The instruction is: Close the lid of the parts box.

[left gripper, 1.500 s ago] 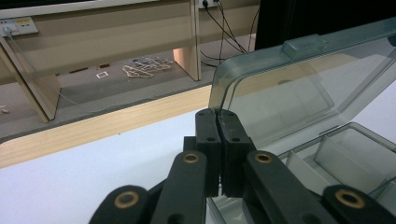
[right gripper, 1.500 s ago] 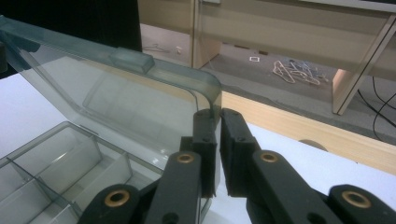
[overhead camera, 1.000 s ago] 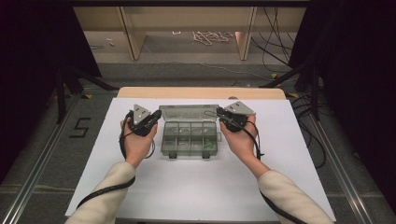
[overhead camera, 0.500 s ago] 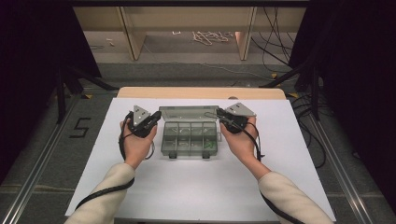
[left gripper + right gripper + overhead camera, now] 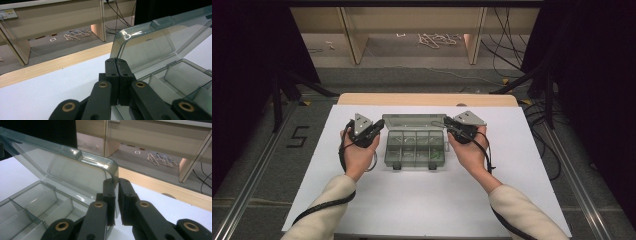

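Note:
A smoky clear compartment box (image 5: 414, 150) sits mid-table with its lid (image 5: 412, 121) raised toward the far side. Its several compartments (image 5: 30, 210) look empty, apart from something small and green near the front right. My left gripper (image 5: 379, 126) is at the lid's left edge. In the left gripper view its jaws (image 5: 117, 63) are pressed together with no gap, right at the lid's corner (image 5: 125, 37), and I see no plastic between them. My right gripper (image 5: 448, 123) is at the lid's right edge. There the jaws (image 5: 116, 183) are shut on the lid's rim (image 5: 110, 167), which runs down between them.
The box rests on a white sheet (image 5: 422, 200) that covers the table. A bare wooden strip (image 5: 427, 99) runs along the far edge. Beyond it are wooden legs (image 5: 352, 35) and a tangle of cord (image 5: 437, 39) on the floor. Dark curtains hang at both sides.

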`<state>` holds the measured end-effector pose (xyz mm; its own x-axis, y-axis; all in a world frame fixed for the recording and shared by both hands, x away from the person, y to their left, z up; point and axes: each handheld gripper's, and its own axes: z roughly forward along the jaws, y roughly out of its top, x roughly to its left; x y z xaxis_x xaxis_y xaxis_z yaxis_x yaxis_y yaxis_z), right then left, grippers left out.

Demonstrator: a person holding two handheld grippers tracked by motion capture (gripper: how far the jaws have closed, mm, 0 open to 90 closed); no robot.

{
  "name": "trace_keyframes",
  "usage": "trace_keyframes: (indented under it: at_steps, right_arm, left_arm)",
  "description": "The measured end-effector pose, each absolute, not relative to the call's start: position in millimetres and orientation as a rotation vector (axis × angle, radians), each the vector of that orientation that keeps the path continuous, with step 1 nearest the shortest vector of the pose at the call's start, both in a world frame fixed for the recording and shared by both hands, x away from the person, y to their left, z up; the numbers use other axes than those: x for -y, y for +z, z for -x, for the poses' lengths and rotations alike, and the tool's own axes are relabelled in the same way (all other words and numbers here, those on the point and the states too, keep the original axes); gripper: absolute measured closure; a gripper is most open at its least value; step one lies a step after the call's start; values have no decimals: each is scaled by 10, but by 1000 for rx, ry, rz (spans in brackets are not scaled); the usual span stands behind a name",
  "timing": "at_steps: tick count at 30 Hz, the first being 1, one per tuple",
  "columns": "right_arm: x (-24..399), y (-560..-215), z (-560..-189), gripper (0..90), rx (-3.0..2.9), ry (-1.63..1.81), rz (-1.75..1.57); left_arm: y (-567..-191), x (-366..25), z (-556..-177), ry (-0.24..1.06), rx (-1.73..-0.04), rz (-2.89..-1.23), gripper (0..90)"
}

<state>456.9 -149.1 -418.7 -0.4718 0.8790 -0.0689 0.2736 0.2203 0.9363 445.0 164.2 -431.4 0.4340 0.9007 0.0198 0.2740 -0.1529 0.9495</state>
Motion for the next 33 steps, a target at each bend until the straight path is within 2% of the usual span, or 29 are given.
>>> trace_keyframes:
  at_steps: [33]
  right_arm:
    - [1517,-4260,-4445,844,-1897,1274,-1044]
  left_arm:
    - [-4354,-1651,-4355,776,-1014,-1687,890]
